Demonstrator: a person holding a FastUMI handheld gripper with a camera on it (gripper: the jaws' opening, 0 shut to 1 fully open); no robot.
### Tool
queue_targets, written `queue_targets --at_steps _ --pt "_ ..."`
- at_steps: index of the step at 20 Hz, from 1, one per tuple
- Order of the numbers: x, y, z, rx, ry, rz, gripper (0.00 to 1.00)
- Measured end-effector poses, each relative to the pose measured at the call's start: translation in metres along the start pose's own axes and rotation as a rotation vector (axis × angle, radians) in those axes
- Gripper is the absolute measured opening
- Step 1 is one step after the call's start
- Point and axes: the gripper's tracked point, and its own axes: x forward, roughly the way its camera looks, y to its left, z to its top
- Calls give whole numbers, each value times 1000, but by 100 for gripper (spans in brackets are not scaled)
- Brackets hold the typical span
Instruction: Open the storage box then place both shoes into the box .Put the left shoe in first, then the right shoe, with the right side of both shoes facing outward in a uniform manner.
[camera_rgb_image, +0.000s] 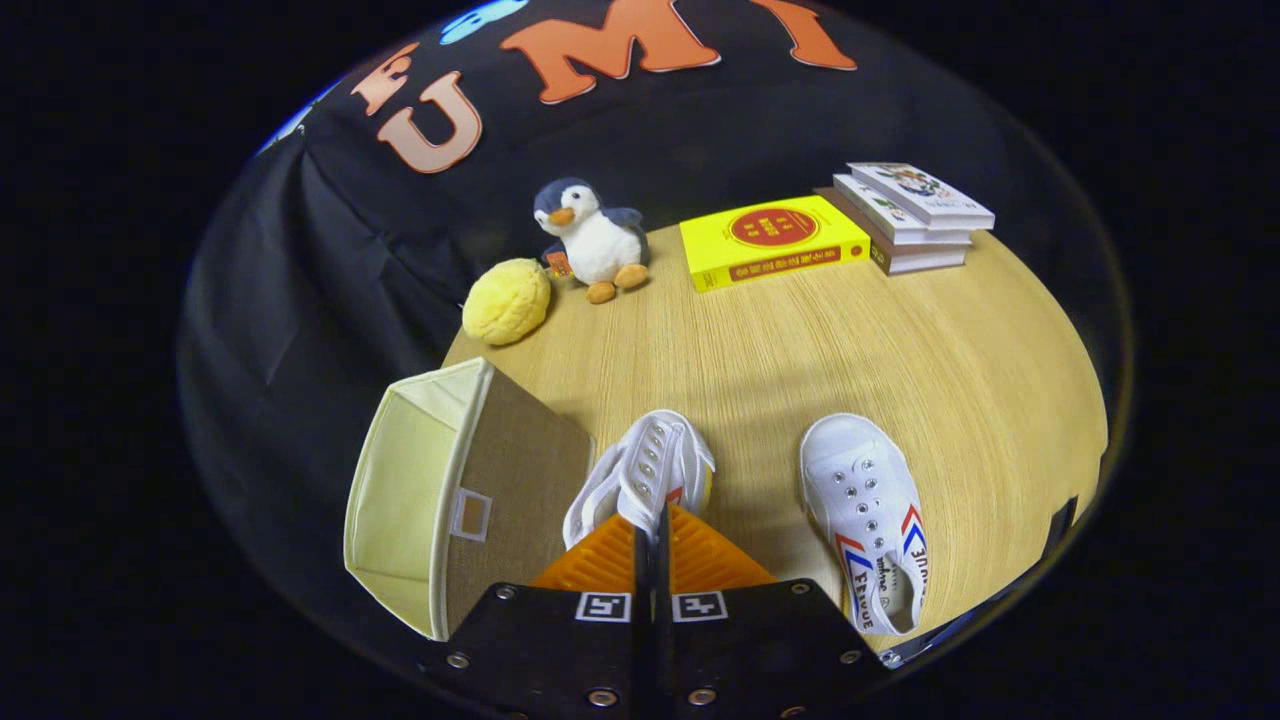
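Gripper view, looking forward along my tongs. My two fingers stand almost together and pinch the rear edge of a white canvas lace-up shoe, whose toe points away from me; I hold this shoe clamped between both fingers, above or on the light wood-grain bench, which of the two I cannot tell. Just beside it, toward my left, lies the fabric storage box, brown on the outside with a cream lining and a small label window on its brown wall; it rests tipped on its side, its open mouth turned away from the shoe, at the bench's near corner. To my right, apart from the held shoe, a second white canvas shoe with red and blue side stripes lies flat on the bench, toe away from me. Beyond the fingers, at the far edge of the bench: a round yellow plush ball, a grey-and-white plush penguin with orange beak and feet, a yellow book with a red disc on its cover, and a stack of three white-covered books.
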Motion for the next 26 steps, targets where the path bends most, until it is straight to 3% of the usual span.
queue_targets --at_steps 6,9,12,16,26 --pt "-42 64 40 -3 -102 92 1" --pt "-65 93 66 -76 -163 117 0" --pt "-66 133 72 -86 -174 179 0" --pt "-45 181 56 -115 -122 225 1" --pt "43 235 -20 -33 121 192 3"
